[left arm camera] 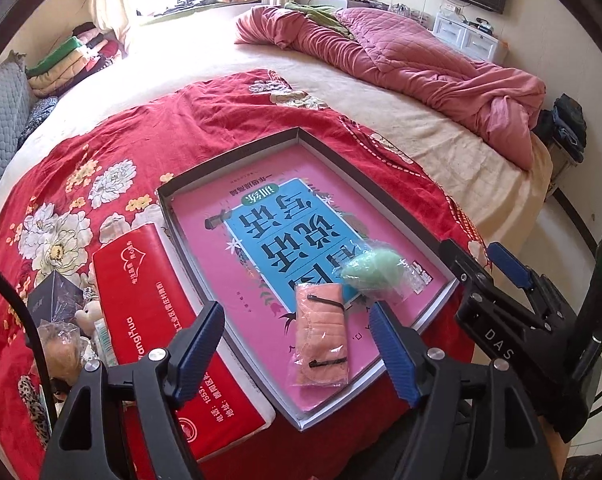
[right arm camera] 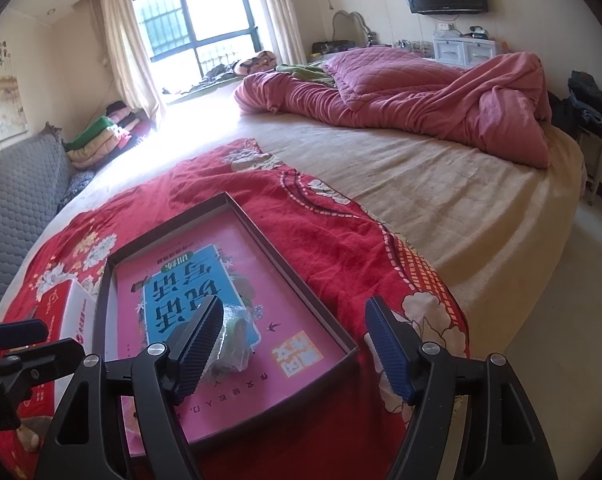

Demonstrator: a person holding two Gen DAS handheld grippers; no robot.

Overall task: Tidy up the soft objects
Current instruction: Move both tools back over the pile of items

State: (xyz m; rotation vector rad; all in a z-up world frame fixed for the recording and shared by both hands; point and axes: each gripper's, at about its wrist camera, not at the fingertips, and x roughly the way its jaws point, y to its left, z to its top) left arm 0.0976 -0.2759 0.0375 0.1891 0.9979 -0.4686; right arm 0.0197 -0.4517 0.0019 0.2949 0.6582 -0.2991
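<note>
Soft objects are lying inside a shallow dark-rimmed tray point(left arm camera: 325, 148) on the bed: a pink cloth item point(left arm camera: 321, 336) in a clear wrapper, with two black hair clips on it, and a pale green fluffy item point(left arm camera: 375, 270) in crinkled plastic, just beside it toward the far side. Both are resting on a pink book cover with a blue panel point(left arm camera: 285, 240) that is filling the tray. The left gripper point(left arm camera: 297, 344) is hanging above the pink item with its jaws standing wide and holding nothing. The right gripper point(right arm camera: 295, 346) is also standing wide open and empty, its left finger just beside the green item. A red tissue pack point(left arm camera: 157, 304) is lying beside the tray, on a red flowered cloth point(left arm camera: 149, 148). Farther away, a crumpled pink quilt point(left arm camera: 413, 60) is lying on the bed.
</note>
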